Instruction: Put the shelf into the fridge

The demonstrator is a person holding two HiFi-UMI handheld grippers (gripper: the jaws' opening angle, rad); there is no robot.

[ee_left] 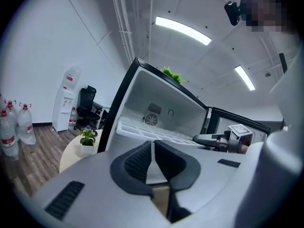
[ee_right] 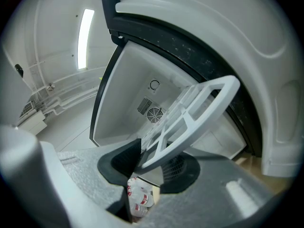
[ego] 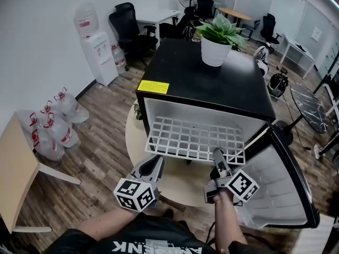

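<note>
The white wire shelf [ego: 193, 139] lies partway inside the black mini fridge [ego: 206, 78], with its front edge sticking out of the opening. My right gripper [ego: 218, 153] is shut on that front edge near the right corner. In the right gripper view the shelf's rim [ee_right: 199, 106] runs slanted between the pads of the right gripper [ee_right: 161, 151]. My left gripper [ego: 156, 162] hangs just below the shelf's left front corner, apart from it. In the left gripper view the left gripper [ee_left: 152, 144] is shut with nothing in it, and the shelf [ee_left: 152, 132] shows ahead.
The fridge stands on a round table [ego: 185, 181], its door [ego: 280, 184] swung open to the right. A potted plant [ego: 216, 46] sits on top of the fridge. A water dispenser [ego: 98, 52] and several water bottles [ego: 55, 123] stand at the left, beside a wooden table [ego: 16, 168].
</note>
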